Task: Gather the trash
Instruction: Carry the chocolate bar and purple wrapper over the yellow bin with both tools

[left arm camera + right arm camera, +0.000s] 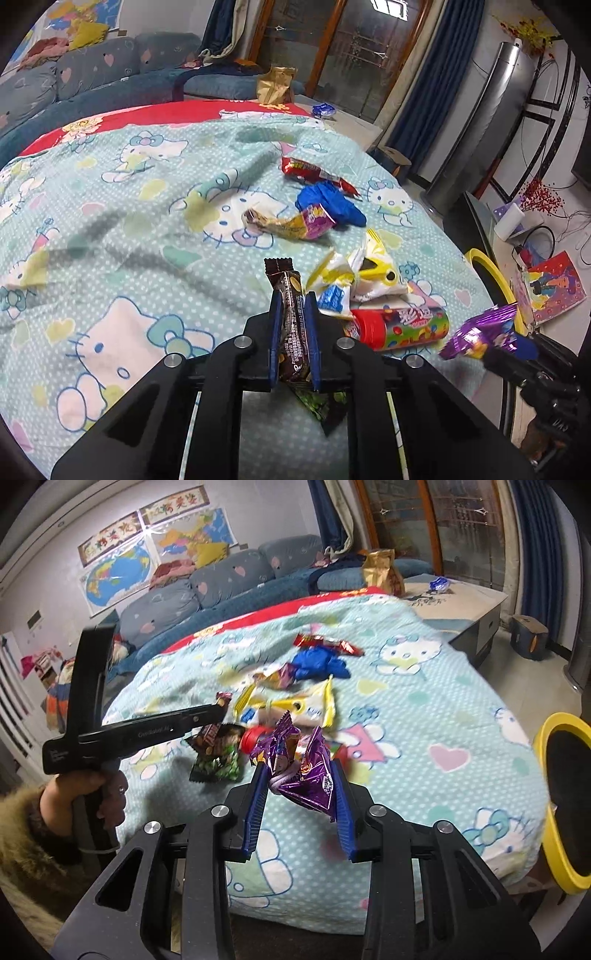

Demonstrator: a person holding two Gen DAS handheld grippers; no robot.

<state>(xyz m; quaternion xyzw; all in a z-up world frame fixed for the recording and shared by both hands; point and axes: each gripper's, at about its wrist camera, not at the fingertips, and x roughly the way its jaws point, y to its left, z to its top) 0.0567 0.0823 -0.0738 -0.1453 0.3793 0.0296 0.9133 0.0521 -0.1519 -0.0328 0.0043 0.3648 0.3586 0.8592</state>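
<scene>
Holding a brown wrapper (pixel 291 321) in your left hand-held gripper (pixel 293 332) and a purple one (pixel 301 771) in your right hand-held gripper (pixel 299 797), both clamped shut, you have the yellow-rimmed bin (pixel 550 812) nearer your right.

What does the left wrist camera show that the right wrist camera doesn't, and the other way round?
Only the left wrist view: the left gripper from behind, shut on a brown wrapper, and a grey standing unit by the wall.

Only the right wrist view: the hand carrying the left gripper, and wall maps.

Both: the right gripper shut on a purple wrapper, the cartoon blanket, a blue glove, a red wrapper, a yellow-white packet, a red-lidded tube and the yellow-rimmed bin.
</scene>
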